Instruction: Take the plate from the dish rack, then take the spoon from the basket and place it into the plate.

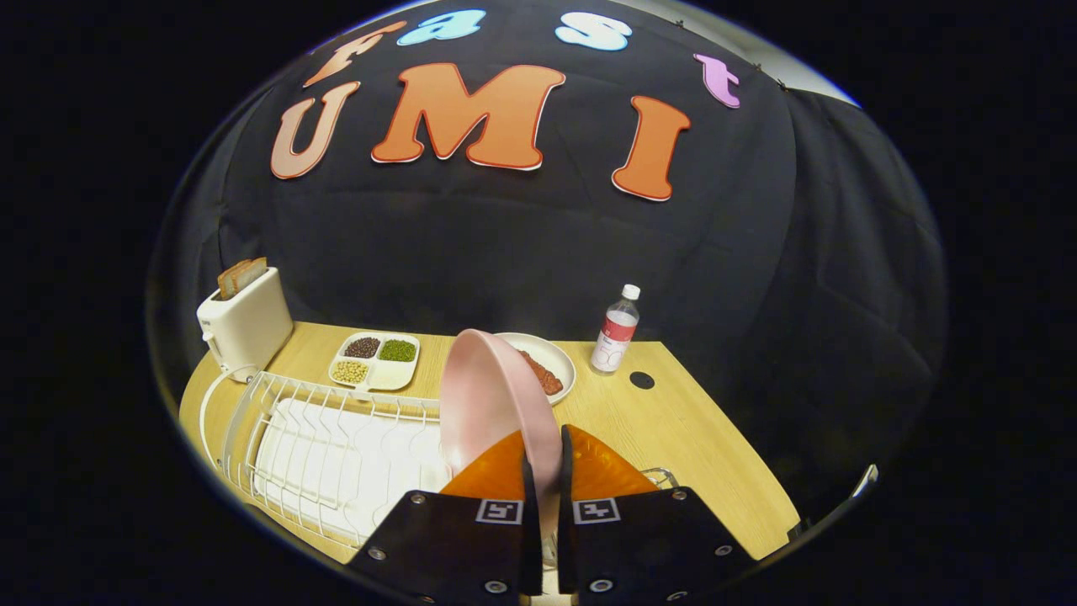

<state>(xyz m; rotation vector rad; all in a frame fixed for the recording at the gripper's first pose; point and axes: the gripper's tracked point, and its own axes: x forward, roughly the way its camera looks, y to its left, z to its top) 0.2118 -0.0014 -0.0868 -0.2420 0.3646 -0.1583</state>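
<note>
Tongs (543, 471) closed on the rim of the pink plate (492, 396), one finger to each face, plate standing on edge between them. Edge-on grip makes sense: a plate stored upright in a rack offers only its rim, so the fingers straddle it rather than reach under. Plate sits above the right end of the white wire dish rack (328, 438); cannot tell whether its lower edge is clear of the wires, since the fingers hide that part. Rack otherwise bare of dishes, white drip tray under it, set along the near left part of the wooden bench (673, 429). Judged stage: first step, plate gripped, not yet laid flat. A flat landing spot looks available on the open bench to the right of the rack. Spoon and basket not made out from this angle. Beyond the plate, partly hidden by it, a white dish (551, 362) with reddish-brown food. Left of that, a four-part tray (374, 362) of beans and grains. Far left corner, a white toaster (244, 324) with bread slices standing in the slots. Right of the dish, a capped water bottle (616, 330) upright; a dark cable hole (642, 380) in the bench nearby.
</note>
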